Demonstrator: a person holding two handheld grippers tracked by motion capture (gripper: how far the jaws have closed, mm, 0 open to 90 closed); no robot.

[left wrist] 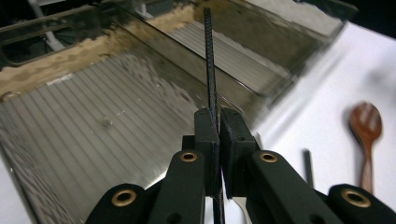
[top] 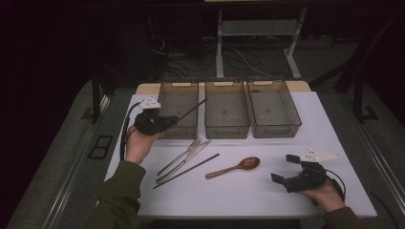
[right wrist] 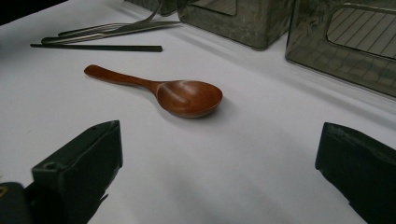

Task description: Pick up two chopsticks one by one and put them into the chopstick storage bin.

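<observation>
With left gripper (left wrist: 218, 126) clamped on thin black chopstick (left wrist: 209, 60) above leftmost smoky translucent plastic bin (top: 177, 109), lower level inside before release; right gripper (top: 289, 172) gaping idle near brown wooden spoon (right wrist: 182, 95).

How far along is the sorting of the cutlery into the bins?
Done: nothing yet, the three bins look empty. In hand: the left gripper is shut on one chopstick over the left bin. Left: the second chopstick, fork, knife and wooden spoon lie on the table; the right gripper is open.
</observation>
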